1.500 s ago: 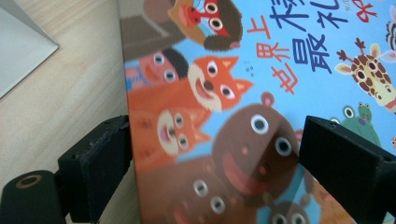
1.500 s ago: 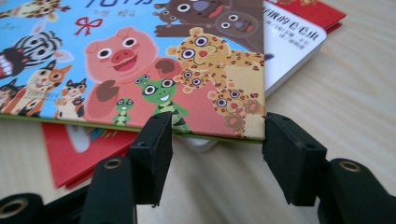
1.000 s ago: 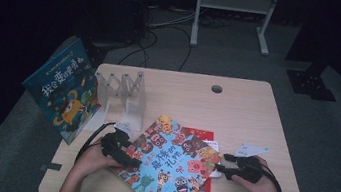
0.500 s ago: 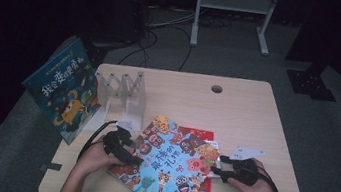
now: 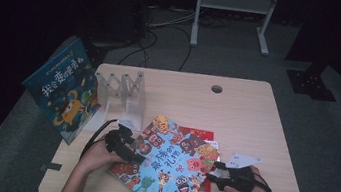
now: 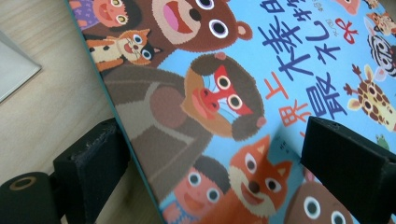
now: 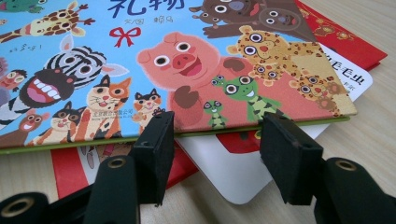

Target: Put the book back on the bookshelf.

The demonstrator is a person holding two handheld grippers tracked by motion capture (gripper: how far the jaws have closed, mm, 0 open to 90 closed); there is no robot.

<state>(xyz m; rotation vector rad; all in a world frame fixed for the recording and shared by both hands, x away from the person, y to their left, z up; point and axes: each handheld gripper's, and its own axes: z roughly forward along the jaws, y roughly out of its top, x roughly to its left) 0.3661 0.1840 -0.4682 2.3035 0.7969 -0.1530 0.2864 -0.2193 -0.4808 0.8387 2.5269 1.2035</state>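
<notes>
"礼物" on the animal picture book [image 7: 177,60] cover

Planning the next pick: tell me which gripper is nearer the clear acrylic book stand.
Left. The left gripper sits just below the clear book stand, at the animal book's left edge. The right gripper is across that book, at its right edge.

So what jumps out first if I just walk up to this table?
The bright animal picture book lies at the near edge of the wooden table, on top of a red book. A person's left tool straddles its left edge while the right tool meets its right edge. A blue picture book leans at the table's left side, beside a clear book stand.
</notes>
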